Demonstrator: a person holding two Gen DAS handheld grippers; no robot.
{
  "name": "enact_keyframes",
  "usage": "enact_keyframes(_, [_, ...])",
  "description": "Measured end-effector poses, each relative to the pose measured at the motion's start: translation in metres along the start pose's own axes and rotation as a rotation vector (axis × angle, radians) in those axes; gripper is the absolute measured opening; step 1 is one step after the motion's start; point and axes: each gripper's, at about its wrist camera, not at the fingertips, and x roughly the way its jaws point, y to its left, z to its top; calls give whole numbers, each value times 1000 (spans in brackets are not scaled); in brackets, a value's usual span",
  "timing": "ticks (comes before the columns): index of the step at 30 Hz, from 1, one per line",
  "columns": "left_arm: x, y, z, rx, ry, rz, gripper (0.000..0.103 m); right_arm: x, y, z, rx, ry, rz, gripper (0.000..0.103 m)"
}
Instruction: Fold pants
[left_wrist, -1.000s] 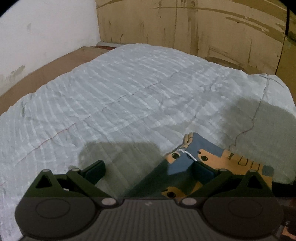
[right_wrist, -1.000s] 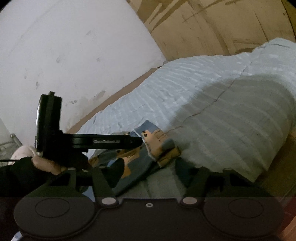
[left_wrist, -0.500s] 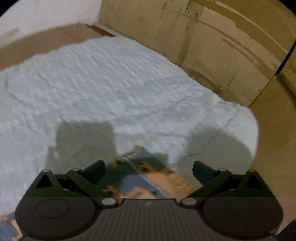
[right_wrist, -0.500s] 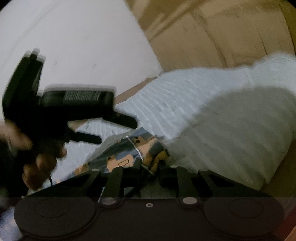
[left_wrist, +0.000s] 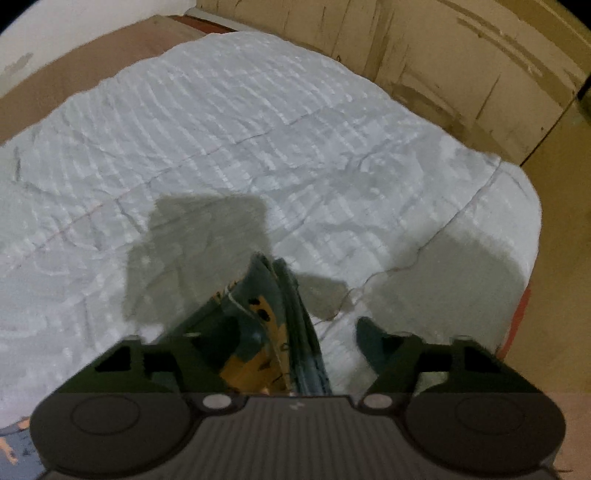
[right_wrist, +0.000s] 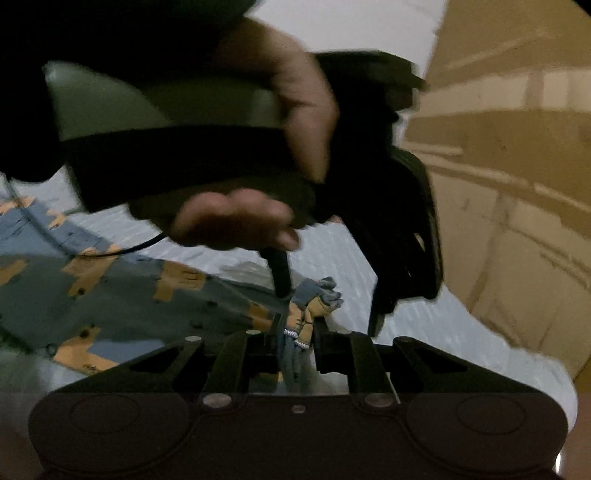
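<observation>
A bed under a pale, ribbed quilt (left_wrist: 280, 147) fills most of both views, with worn wooden panelling (left_wrist: 461, 62) behind it. The pants (right_wrist: 122, 295), grey-blue with orange patches, lie spread on the quilt toward the left of the right wrist view; one bunched end lifts off the bed. The person's hand (right_wrist: 236, 218) grips the handle of the left tongs (left_wrist: 295, 343), which point steeply down; their jaws are closing with a raised fold of the pants between them, the right finger clear of the cloth. The right tongs (right_wrist: 297, 345) are pressed nearly together, pinching the gathered, white-stitched edge of the pants.
</observation>
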Motion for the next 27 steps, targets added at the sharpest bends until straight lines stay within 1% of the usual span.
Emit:
enact_keyframes(1, [-1, 1, -1, -1, 3, 15, 47, -1, 2, 1, -11, -2, 3, 15])
enact_keyframes(3, [-6, 5, -6, -20, -2, 28, 22, -5, 5, 2, -19, -6, 7, 15])
enact_keyframes(4, [-9, 8, -8, -37, -13, 21, 17, -6, 5, 2, -22, -7, 7, 15])
enact_keyframes(6, [-16, 15, -13, -75, -38, 11, 14, -12, 9, 7, -19, -11, 10, 14])
enact_keyframes(10, [-36, 29, -24, -174, -94, -38, 12, -18, 13, 12, -5, -26, -8, 15])
enact_keyframes(11, [-43, 34, -27, -203, -109, -46, 12, -22, 13, 12, 3, -33, -16, 16])
enact_keyframes(13, [-55, 42, -33, -258, -138, -59, 12, -25, 14, 15, 13, -40, -29, 24])
enact_keyframes(16, [-76, 54, -46, -323, -186, -72, 12, -31, 18, 20, 29, -54, -31, 26])
enact_keyframes(19, [-100, 64, -64, -339, -235, -44, 12, -40, 28, 27, 30, -89, -26, 26])
enact_keyframes(23, [-126, 79, -90, -357, -281, -12, 12, -55, 50, 38, 10, -136, -21, 26])
enact_keyframes(25, [-136, 87, -104, -361, -294, 7, 12, -62, 61, 43, 5, -143, -5, 19])
enact_keyframes(27, [-145, 97, -119, -363, -306, 32, 12, -69, 76, 48, -10, -146, 21, 17])
